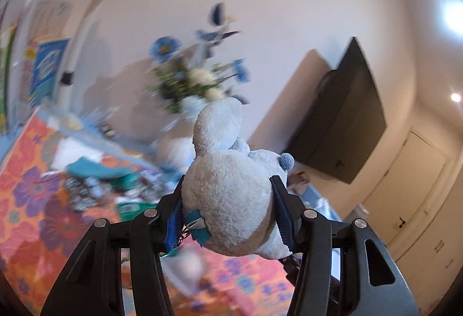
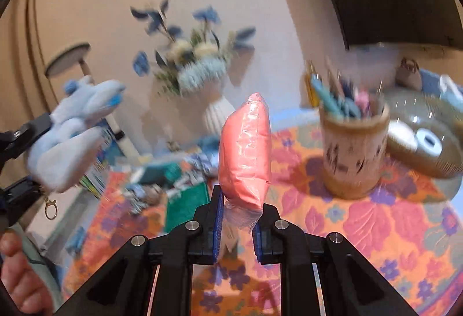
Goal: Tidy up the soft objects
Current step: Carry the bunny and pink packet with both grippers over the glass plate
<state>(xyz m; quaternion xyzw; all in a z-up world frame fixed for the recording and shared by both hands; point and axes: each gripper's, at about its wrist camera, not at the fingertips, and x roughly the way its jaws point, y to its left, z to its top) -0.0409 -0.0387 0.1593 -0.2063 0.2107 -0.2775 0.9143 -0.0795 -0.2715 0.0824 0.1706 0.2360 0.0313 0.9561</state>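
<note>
My left gripper [image 1: 228, 206] is shut on a pale blue plush toy [image 1: 228, 188] with a keychain clasp, held up above the table. The same plush [image 2: 69, 136] and left gripper [image 2: 21, 159] show at the left of the right wrist view. My right gripper [image 2: 238, 217] is shut on the bottom edge of a pink soft pouch in clear wrap [image 2: 246, 153], which stands upright above the flowered tablecloth [image 2: 376, 223].
A white vase of blue flowers [image 2: 199, 75] stands at the table's back. A cup of pens [image 2: 353, 148] and a glass bowl with rolls [image 2: 428, 139] stand at the right. Teal cloths and patterned items [image 2: 179, 182] lie on the left. A dark TV [image 1: 344, 119] hangs on the wall.
</note>
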